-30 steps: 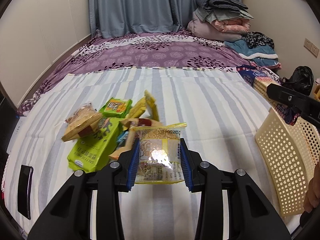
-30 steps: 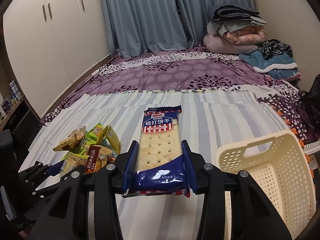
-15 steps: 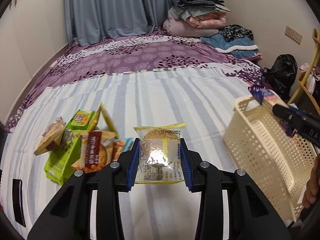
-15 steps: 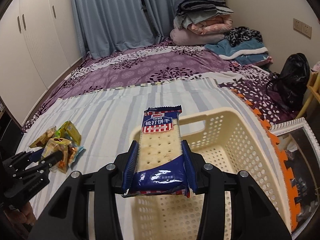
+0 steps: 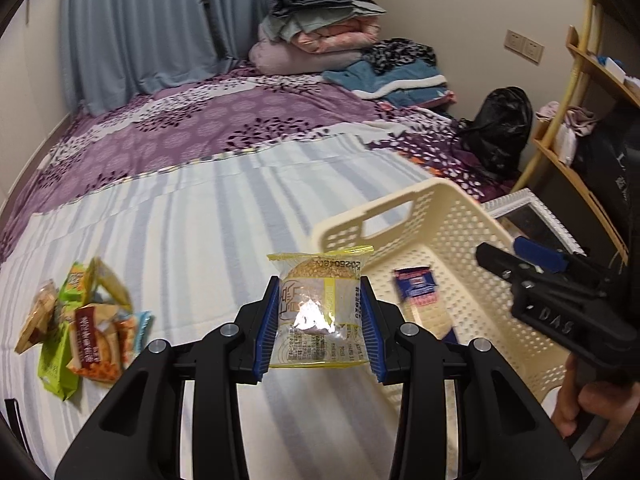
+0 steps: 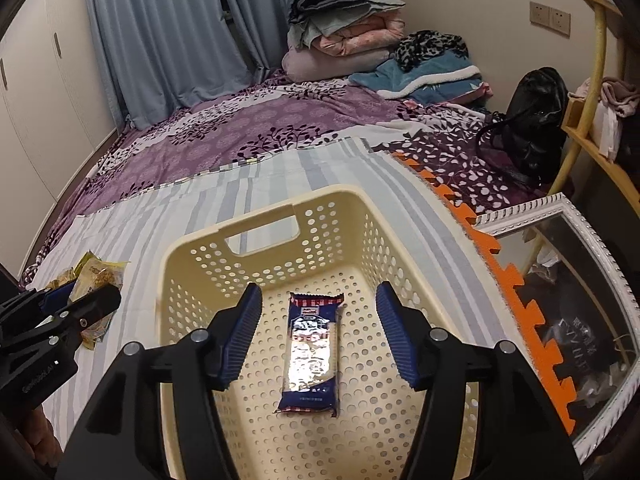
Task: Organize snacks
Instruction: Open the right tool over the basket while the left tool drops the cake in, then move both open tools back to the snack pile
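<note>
My left gripper [image 5: 320,322] has its jaws clamped on a yellow-edged bun packet [image 5: 318,316], held above the striped bed sheet [image 5: 208,232]. My right gripper [image 6: 318,334] hangs over the cream basket [image 6: 200,256], jaws opening, nothing between them; the blue cracker pack [image 6: 312,354] lies flat on the basket floor below, lengthwise toward 12 o'clock. The remaining snack pile [image 5: 80,328] sits on the sheet at 9 o'clock from the left gripper. Folded blankets [image 6: 344,36] are stacked far off at 12.
</note>
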`<state>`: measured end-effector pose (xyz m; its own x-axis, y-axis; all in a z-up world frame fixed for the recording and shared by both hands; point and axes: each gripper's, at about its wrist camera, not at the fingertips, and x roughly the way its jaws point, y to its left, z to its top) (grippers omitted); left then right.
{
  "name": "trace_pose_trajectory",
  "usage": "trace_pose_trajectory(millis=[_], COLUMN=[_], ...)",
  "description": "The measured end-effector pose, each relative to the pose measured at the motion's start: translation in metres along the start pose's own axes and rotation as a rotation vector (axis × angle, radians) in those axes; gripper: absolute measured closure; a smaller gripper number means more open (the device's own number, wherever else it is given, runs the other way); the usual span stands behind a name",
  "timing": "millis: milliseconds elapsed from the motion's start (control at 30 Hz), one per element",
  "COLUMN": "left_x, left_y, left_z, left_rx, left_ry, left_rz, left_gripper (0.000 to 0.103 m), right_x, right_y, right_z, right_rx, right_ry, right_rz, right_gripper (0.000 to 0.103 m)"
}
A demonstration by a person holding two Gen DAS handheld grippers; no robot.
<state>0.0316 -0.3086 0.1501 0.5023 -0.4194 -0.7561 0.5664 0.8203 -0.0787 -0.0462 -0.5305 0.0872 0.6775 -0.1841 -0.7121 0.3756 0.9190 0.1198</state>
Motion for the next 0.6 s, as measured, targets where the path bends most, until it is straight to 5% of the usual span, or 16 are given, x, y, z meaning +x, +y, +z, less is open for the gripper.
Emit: trace_pose_trajectory(millis=[233,267,400,600], left_x=[0.024,0.027,0.029,0.030], left_y=[-0.043,-0.049,-0.060,-0.050], left_z=[0.009,0.009,0.011,0.012], left_rx=[0.048,0.054,0.062,0.031], left_ry=[0.046,0.055,0.026,0.025], left_rz=[-0.116,-0.132,-0.142,-0.122], left_gripper=[0.064,0.061,0.010,0.009], right_x=[-0.010,-0.012,-0.021,-0.021], right_y=[-0.014,-0.015,-0.023,-0.024], right_z=[0.011,0.011,0.012,0.012], right_rx=[0.053,0.055,0.071,0.086], right_ry=[-0.036,-0.046,-0.069,-0.067], right_rz=[-0.040,-0.049,-0.068,-0.065], right_gripper=[0.043,0.039,0.035,0.035])
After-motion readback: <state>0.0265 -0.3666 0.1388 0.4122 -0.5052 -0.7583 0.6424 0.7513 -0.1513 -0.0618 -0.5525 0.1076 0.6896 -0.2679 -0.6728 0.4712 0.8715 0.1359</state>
